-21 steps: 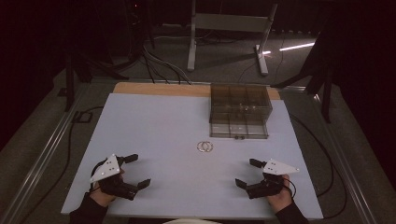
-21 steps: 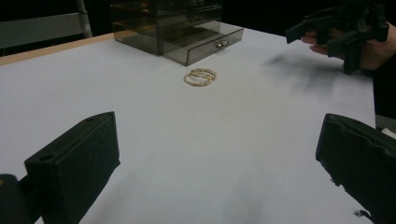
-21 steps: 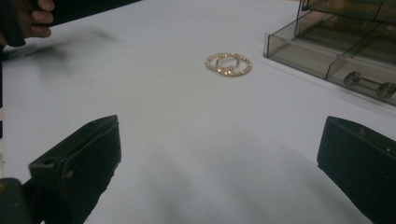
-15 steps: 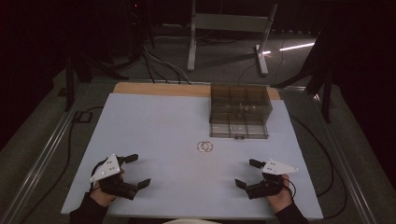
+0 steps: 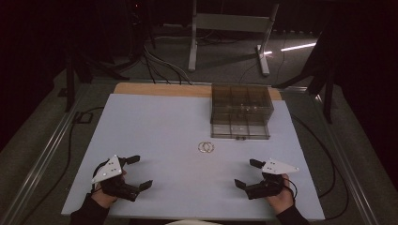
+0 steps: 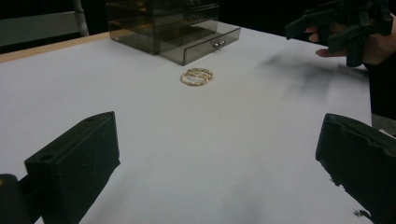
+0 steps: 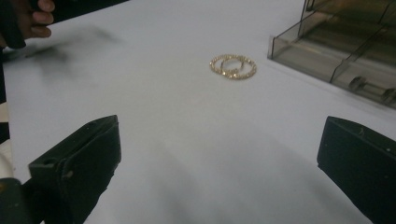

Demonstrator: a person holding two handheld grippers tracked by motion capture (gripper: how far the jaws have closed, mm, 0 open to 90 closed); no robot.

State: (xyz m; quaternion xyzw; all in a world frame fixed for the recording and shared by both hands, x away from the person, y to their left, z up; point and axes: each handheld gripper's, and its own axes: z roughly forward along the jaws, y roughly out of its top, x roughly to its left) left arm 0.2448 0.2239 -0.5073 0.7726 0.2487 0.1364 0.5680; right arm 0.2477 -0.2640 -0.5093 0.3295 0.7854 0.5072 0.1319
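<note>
White tabletop [image 5: 155, 136] carries a smoked-acrylic drawer box [image 5: 240, 111] at the far edge; two gold bangles [image 5: 205, 147] lie overlapped just before it, clear for pickup. I hold the left gripper [image 5: 136, 172] and right gripper [image 5: 245, 173] low (near corners), jaws wide apart, gripping nothing.

- The left hand-held gripper [image 6: 219, 154] has its two black jaws wide apart over the white bench [image 6: 140, 102].
- Two gold rings [image 6: 196, 76] lie overlapping on the bench, near the drawer box [image 6: 173, 28].
- The right hand-held gripper [image 6: 327, 30] is at upper right, its jaws parted.
</note>
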